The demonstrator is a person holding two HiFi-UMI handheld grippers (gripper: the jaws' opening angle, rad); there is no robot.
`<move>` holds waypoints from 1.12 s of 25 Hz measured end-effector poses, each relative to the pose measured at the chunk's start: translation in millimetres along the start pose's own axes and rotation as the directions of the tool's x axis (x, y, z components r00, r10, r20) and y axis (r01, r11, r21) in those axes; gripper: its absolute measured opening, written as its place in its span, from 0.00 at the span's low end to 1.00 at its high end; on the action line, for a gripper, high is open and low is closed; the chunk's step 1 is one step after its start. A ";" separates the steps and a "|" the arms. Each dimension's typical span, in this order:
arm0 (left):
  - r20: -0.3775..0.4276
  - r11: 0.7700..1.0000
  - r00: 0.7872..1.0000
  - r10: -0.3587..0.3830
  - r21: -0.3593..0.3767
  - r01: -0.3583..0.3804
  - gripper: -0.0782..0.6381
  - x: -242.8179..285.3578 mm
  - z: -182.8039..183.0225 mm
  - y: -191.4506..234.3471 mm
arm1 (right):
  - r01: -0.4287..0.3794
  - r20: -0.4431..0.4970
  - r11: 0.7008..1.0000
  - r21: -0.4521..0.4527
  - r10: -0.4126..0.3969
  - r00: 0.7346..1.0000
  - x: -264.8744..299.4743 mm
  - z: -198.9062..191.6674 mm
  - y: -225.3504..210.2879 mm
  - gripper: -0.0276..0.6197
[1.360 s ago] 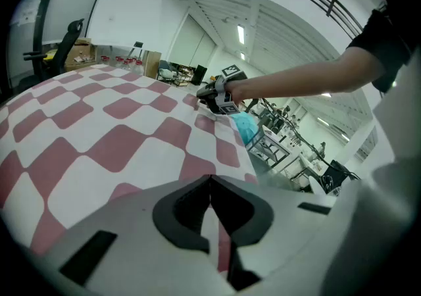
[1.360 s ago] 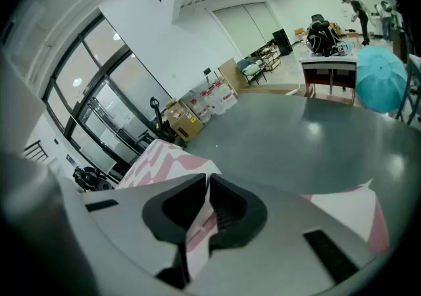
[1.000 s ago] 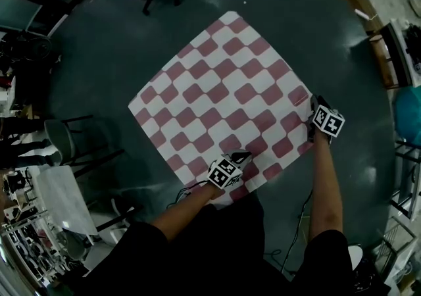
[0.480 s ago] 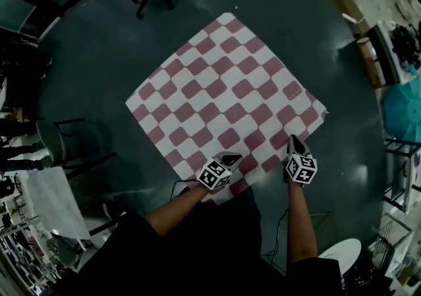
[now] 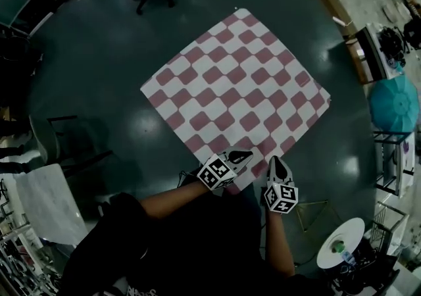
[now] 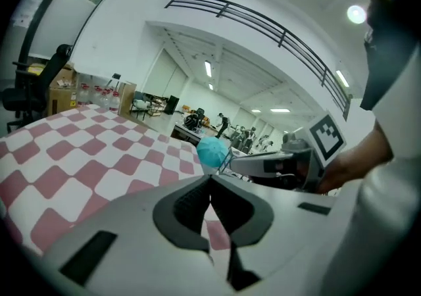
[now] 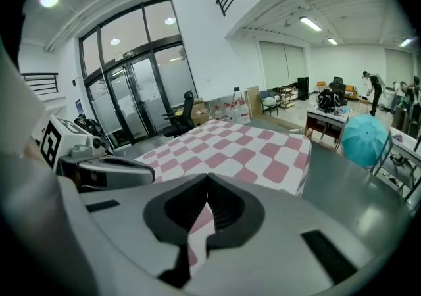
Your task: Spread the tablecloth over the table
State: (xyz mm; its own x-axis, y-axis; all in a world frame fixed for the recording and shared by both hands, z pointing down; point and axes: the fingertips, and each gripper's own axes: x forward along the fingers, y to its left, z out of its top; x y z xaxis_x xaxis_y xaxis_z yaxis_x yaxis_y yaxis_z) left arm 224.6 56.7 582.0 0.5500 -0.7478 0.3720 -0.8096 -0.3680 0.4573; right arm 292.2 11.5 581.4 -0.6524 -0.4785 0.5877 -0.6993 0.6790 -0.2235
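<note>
Nearest, the left gripper (image 5: pixel 241 155) and, just to its right, the right gripper (image 5: pixel 276 160) each pinch the near edge of the checked tablecloth (image 5: pixel 237 91) with jaws closed, the cloth lying flat, diamond-wise, farther across the dark table (image 5: pixel 85 77).

The head view is dim. The dark table (image 5: pixel 99 77) gives only small spots of glare (image 5: pixel 146 127), one at the left of the cloth (image 5: pixel 237 91) and one at its right, and the pale cloth is the brightest thing. Far from the cloth the picture bends and gets darker. Both gripper views are much brighter, lit by ceiling lamps (image 6: pixel 208 68) beyond the cloth, and one lamp flares high above it. There the left gripper (image 6: pixel 210 176) and right gripper (image 7: pixel 208 176) look soft, and the corners are black.
</note>
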 end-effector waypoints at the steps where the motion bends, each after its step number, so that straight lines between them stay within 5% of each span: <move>1: 0.008 1.000 1.000 -0.002 0.016 0.002 0.13 -15.9 -1.4 -3.6 | 0.017 0.012 1.000 -0.016 -0.017 1.000 -11.0 0.2 14.8 0.07; 11: 0.218 0.974 0.972 0.092 0.183 -0.133 0.13 -122.1 50.3 -32.5 | 0.048 0.162 0.988 -0.147 -0.024 0.987 -81.3 29.1 104.2 0.07; 17: 0.330 0.967 0.935 0.131 0.164 -0.194 0.13 -145.0 81.1 -70.3 | 0.010 0.253 0.994 -0.105 0.017 0.967 -129.5 49.6 125.3 0.07; 22: 0.347 0.951 0.936 0.068 0.260 -0.165 0.13 -133.3 87.0 -129.0 | 0.081 0.348 0.984 -0.160 -0.020 0.937 -166.4 56.5 133.6 0.07; 28: 0.349 0.902 0.934 0.072 0.377 -0.210 0.13 -139.9 82.7 -177.9 | 0.118 0.399 0.982 -0.149 -0.050 0.915 -197.9 39.5 135.0 0.07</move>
State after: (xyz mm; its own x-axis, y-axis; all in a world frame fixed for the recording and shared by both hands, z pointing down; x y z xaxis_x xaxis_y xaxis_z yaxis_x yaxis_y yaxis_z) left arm 274.8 181.0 381.9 0.3840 -0.9180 0.0991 -0.9233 -0.3830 0.0295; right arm 315.4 175.8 404.2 -0.6791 -0.6942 0.2388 -0.7203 0.6929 -0.0342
